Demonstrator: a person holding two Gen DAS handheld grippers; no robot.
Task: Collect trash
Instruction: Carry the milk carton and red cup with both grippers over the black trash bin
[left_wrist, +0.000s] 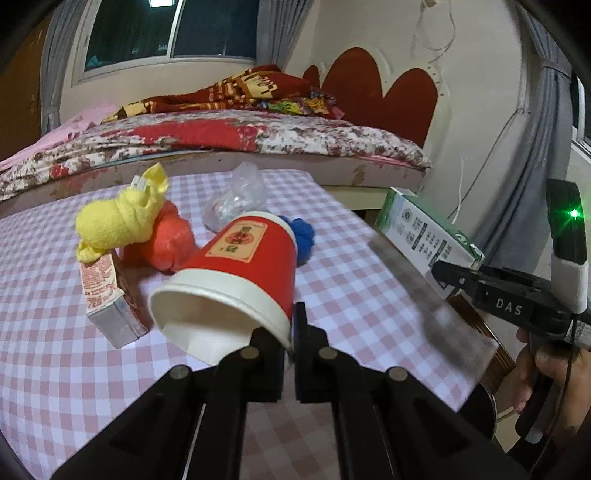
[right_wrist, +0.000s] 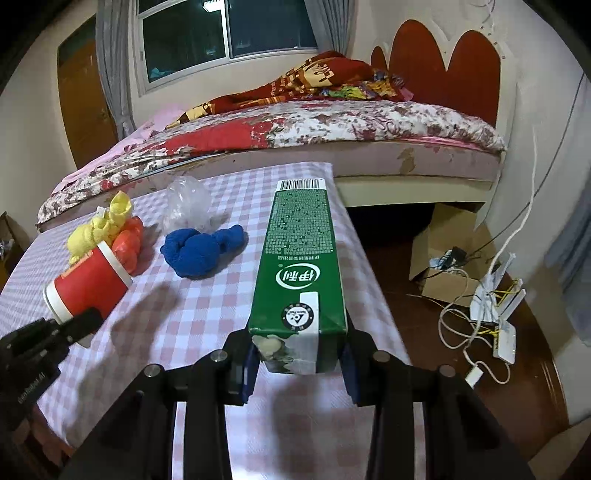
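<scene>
my left gripper (left_wrist: 291, 343) pinches the red paper cup (left_wrist: 236, 273) rim, right gripper (right_wrist: 299, 363) clamps the boxy green carton (right_wrist: 299, 273) over the checked tablecloth (right_wrist: 207, 317).

Left tool (left_wrist: 291, 341) pinches rim of red paper cup (left_wrist: 236, 273); cup tipped, mouth toward camera. Left of cup: small carton (left_wrist: 107, 295) flat on checked surface (left_wrist: 74, 369), yellow cloth (left_wrist: 118, 218) resting on orange cloth (left_wrist: 170, 240). Ahead: blue cloth (left_wrist: 304, 236), clear plastic bag (left_wrist: 236, 199). Right: right tool (left_wrist: 454, 277) grips green-white carton (left_wrist: 424, 236) beyond surface edge.
</scene>
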